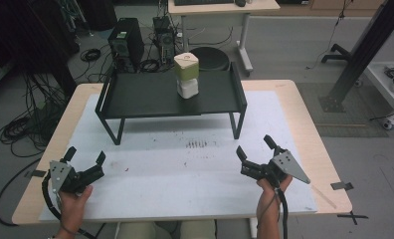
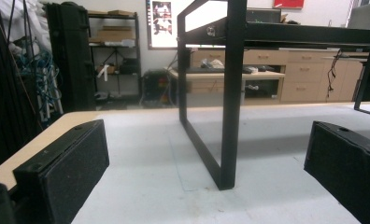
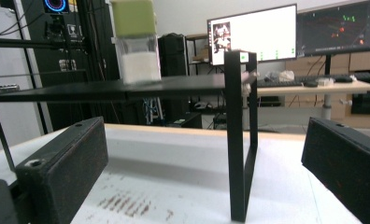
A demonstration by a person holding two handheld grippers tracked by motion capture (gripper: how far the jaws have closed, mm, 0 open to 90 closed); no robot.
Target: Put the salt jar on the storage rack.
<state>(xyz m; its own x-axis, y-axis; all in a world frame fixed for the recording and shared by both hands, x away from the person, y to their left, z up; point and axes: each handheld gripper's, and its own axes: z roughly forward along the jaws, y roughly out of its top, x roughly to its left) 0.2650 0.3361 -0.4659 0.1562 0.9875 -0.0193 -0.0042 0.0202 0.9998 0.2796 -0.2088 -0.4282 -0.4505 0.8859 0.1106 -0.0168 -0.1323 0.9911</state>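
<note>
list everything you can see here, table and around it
container: 1, pale green lid over a clear body with white filling, upright on the shelf, right of its middle
shelf: 1, black metal with raised sides and legs, far half of the table
mat: 1, white with reddish-brown marks near the middle, covering most of the table
table: 1, light wood
computer tower: 1, black, on the floor beyond the table, among cables
desk: 1, light wood, farther back
left gripper: 1, black, jaws apart, near left of the mat, held in a hand
right gripper: 1, black, jaws apart, near right of the mat, held in a hand
</note>
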